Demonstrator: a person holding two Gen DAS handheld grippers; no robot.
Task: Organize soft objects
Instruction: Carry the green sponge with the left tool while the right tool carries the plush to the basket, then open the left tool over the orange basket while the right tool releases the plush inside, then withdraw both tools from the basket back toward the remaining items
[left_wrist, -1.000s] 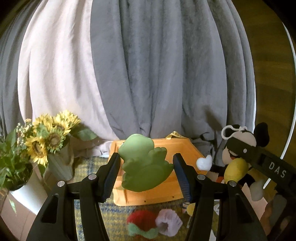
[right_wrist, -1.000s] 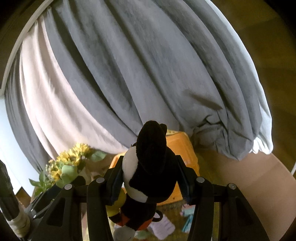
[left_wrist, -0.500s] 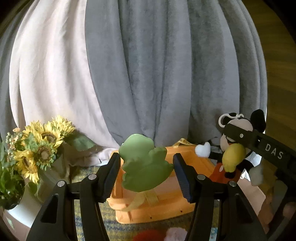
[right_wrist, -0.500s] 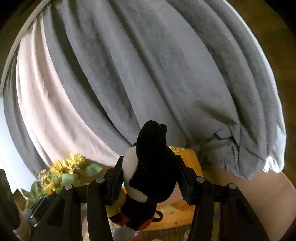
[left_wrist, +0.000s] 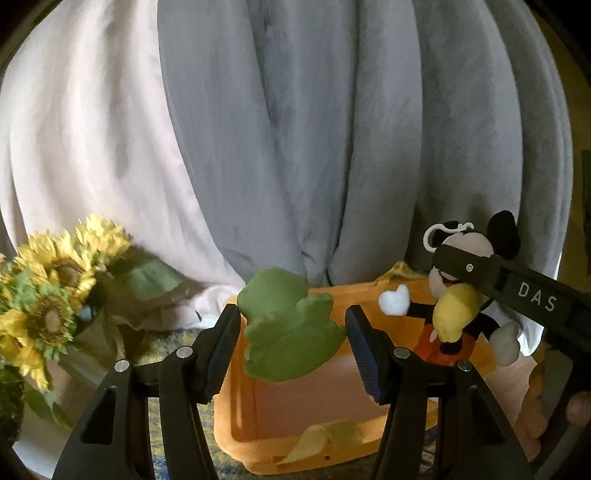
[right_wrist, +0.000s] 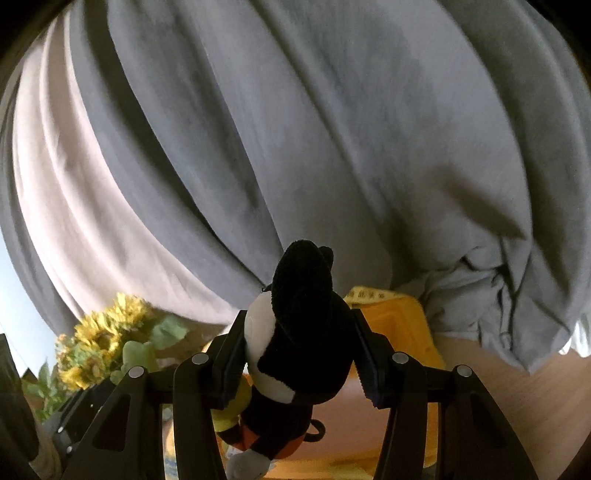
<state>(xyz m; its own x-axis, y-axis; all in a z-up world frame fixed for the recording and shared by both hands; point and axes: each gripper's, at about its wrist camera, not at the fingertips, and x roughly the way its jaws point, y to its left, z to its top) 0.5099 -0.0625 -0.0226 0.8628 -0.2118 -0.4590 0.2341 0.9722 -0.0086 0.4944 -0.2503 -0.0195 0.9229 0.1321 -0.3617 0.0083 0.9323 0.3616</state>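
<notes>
My left gripper (left_wrist: 293, 338) is shut on a green soft toy (left_wrist: 286, 332) and holds it above the near part of an orange bin (left_wrist: 332, 439). My right gripper (right_wrist: 297, 349) is shut on a black, white and red mouse plush (right_wrist: 299, 332), seen from behind in its own view. In the left wrist view the same mouse plush (left_wrist: 458, 295) hangs from the right gripper's black fingers (left_wrist: 517, 288) over the bin's right side. The orange bin (right_wrist: 399, 325) lies below and beyond the plush in the right wrist view.
Grey and white curtains (left_wrist: 295, 129) hang behind the bin. A bunch of sunflowers (left_wrist: 51, 295) stands at the left, also in the right wrist view (right_wrist: 99, 343). A patterned cloth (left_wrist: 177, 339) covers the surface under the bin.
Both grippers have moved forward toward the orange bin with their toys; the bin now looms larger and closer. The red and white toys on the cloth have dropped out of view.
</notes>
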